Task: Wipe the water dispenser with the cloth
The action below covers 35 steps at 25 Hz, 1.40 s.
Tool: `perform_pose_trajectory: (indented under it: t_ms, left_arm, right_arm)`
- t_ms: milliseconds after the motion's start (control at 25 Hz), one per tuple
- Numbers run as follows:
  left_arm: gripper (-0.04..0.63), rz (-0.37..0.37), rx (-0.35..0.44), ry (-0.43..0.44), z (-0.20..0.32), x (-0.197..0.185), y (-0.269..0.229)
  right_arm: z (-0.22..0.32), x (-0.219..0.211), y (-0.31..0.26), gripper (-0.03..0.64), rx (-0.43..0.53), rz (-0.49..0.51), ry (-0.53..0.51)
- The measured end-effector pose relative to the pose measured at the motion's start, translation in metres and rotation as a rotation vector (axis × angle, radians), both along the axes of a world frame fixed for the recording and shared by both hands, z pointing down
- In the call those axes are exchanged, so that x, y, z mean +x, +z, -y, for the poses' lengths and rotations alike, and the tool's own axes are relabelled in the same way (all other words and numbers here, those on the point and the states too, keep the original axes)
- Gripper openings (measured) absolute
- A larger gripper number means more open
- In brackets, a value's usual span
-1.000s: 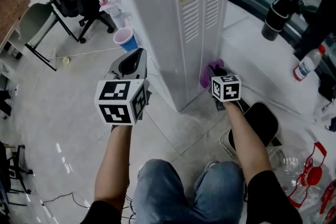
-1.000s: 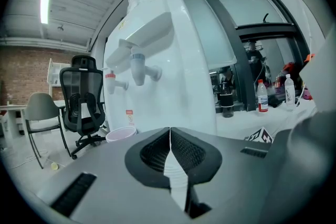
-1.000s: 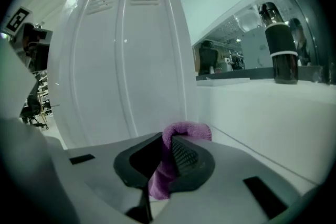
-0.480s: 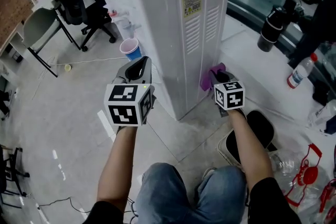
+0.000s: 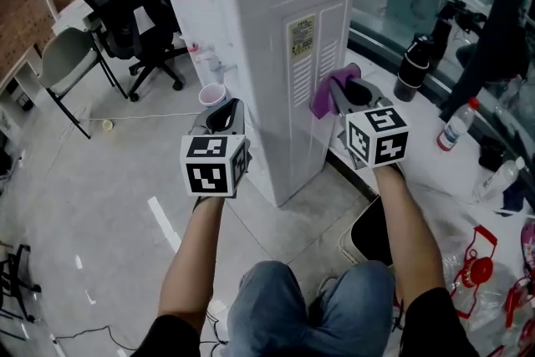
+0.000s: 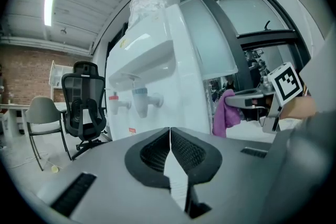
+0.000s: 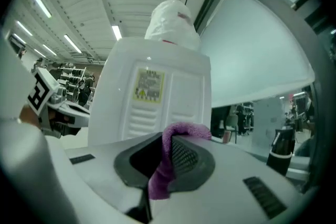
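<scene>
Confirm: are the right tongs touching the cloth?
Touching. The right gripper view shows the cloth pinched between the right tongs, draped over one jaw.

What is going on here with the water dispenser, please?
A person holds a gripper in each hand. The right gripper is shut on a purple cloth, held at the vented back panel of the white water dispenser. The left gripper is shut and empty, near the dispenser's corner, apart from the cloth.

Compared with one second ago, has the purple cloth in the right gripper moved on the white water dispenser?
Yes. The purple cloth, held in the right gripper, has gone up the white water dispenser's back panel, nearer its yellow label.
</scene>
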State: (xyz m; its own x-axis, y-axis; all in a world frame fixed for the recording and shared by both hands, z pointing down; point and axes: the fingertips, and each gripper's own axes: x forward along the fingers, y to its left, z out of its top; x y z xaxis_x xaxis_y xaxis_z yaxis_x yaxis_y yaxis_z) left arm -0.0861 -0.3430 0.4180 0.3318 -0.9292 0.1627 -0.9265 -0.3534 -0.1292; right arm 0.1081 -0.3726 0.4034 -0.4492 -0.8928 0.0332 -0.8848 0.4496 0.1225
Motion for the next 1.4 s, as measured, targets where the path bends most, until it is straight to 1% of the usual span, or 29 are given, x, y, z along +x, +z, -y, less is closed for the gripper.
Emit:
perform_pose_trajectory:
  t_ms: [120, 240, 360, 520, 640, 840, 1040, 1400]
  left_arm:
    - [0.028, -0.008, 0.017, -0.01, -0.003, -0.007, -0.014]
    - [0.028, -0.01, 0.029, -0.012, -0.004, -0.01, -0.026]
    - [0.028, -0.017, 0.047, -0.005, -0.007, -0.009, -0.038]
    - [0.027, -0.021, 0.058, 0.003, -0.01, -0.006, -0.051]
    - [0.028, -0.026, 0.064, 0.002, -0.01, -0.007, -0.057]
    - [0.026, -0.022, 0.059, -0.007, -0.009, -0.012, -0.058]
    - [0.028, -0.018, 0.055, -0.003, -0.008, -0.01, -0.057]
    - [0.028, -0.008, 0.053, 0.013, -0.011, -0.005, -0.051]
  right_arm:
    - [-0.011, -0.011, -0.049, 0.032, 0.048, 0.012, -0.022]
    - [-0.022, -0.019, -0.103, 0.032, 0.121, 0.033, -0.046]
    - [-0.03, -0.025, -0.15, 0.032, 0.192, 0.032, -0.054]
    - [-0.033, -0.033, -0.2, 0.032, 0.266, 0.033, -0.06]
    - [-0.033, -0.041, -0.224, 0.032, 0.302, 0.031, -0.066]
    - [-0.029, -0.062, -0.232, 0.032, 0.311, 0.022, -0.1]
    - [-0.026, -0.067, -0.23, 0.032, 0.311, 0.025, -0.109]
    - [-0.026, -0.066, -0.194, 0.032, 0.266, 0.015, -0.097]
